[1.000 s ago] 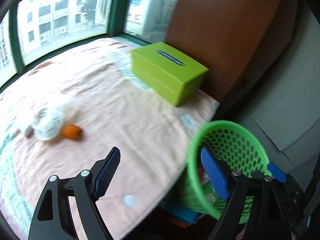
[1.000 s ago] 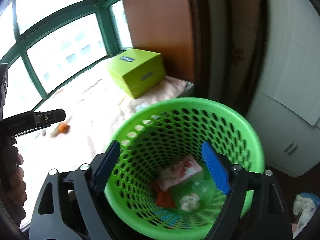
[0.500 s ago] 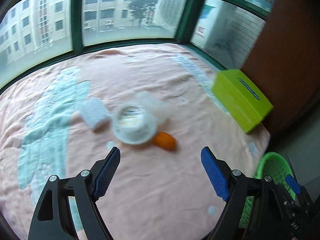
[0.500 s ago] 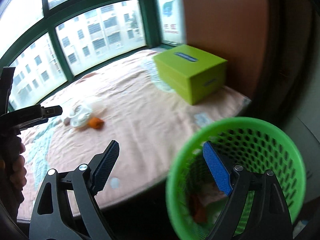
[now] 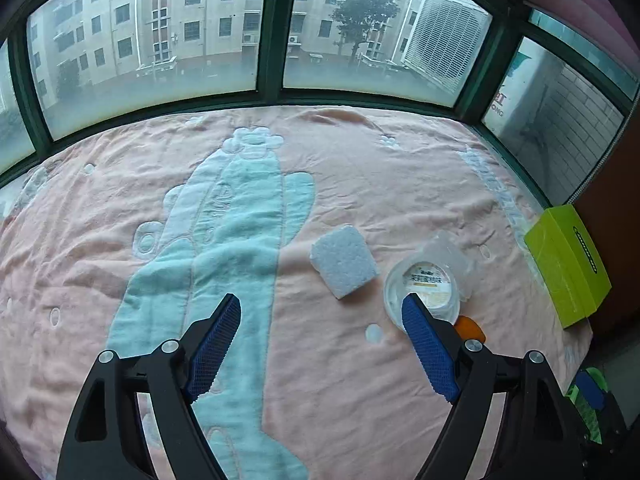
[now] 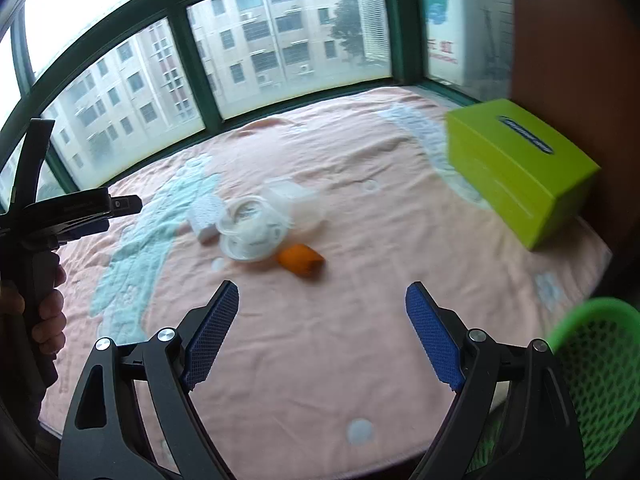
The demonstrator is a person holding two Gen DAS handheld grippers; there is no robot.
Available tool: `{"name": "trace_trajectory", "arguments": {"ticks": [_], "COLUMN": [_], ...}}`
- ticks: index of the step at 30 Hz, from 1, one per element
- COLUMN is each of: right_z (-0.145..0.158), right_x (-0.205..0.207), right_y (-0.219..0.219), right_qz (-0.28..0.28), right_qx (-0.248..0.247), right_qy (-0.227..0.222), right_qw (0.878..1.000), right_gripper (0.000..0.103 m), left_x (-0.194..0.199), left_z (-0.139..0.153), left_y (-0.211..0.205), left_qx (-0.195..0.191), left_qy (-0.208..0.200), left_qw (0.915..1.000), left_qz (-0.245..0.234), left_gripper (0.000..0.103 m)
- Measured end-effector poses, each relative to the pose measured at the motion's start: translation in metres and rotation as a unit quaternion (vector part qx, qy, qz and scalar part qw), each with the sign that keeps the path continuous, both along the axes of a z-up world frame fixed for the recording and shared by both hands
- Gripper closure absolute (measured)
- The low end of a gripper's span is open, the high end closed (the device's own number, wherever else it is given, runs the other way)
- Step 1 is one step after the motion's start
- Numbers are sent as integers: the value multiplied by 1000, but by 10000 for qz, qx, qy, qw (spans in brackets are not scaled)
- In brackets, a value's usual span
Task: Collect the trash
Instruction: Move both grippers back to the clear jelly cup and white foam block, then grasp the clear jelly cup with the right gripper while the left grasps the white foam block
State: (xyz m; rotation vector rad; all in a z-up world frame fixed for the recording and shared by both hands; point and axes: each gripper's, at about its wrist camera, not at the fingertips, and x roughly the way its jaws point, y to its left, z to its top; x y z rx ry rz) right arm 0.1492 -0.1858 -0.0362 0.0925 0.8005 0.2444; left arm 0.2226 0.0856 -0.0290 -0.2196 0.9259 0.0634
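Observation:
On the pink blanket [image 5: 360, 380] lie a white foam block [image 5: 343, 261], a clear plastic cup with a printed lid [image 5: 426, 287] and an orange scrap [image 5: 470, 327]. My left gripper [image 5: 322, 340] is open and empty above the blanket, short of the foam block and cup. In the right wrist view the foam block [image 6: 204, 216], cup [image 6: 256, 228] and orange scrap [image 6: 301, 259] lie ahead of my open, empty right gripper [image 6: 322, 334]. The green mesh bin [image 6: 596, 380] stands at the lower right, off the blanket's edge. The left gripper's body [image 6: 68, 212] shows at the left.
A lime-green box [image 5: 568, 264] sits at the blanket's right end by a brown wall panel; it also shows in the right wrist view [image 6: 516, 168]. Green-framed windows [image 5: 272, 32] run along the far side. The bin's rim [image 5: 586, 396] peeks in at the lower right.
Both grippers have swung left, away from the green bin and over the blanket. The trash pieces now lie ahead of both. Both stay open and empty.

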Motion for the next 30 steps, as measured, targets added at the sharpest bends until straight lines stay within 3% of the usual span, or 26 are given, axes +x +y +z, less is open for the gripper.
{"name": "trace_trajectory", "arguments": {"ticks": [6, 15, 22, 30], "right_z": [-11, -40, -58, -71], "right_x": [42, 97, 120, 137], "right_y": [45, 93, 110, 117], "right_qz": [522, 830, 880, 827], "right_qx": [-81, -307, -484, -559], "right_qy": [130, 472, 643, 781], "right_qw": [9985, 9950, 9929, 9919], "right_gripper": [18, 18, 18, 29], "left_x": [9, 20, 27, 34], "left_z": [-4, -13, -21, -30], "left_y": [25, 54, 60, 60], "left_qx": [55, -22, -71, -148], "left_qy": [57, 161, 247, 352], "left_qw": [9998, 9988, 9984, 9979], "left_qz": [199, 458, 503, 515], "left_gripper": [23, 23, 23, 23]}}
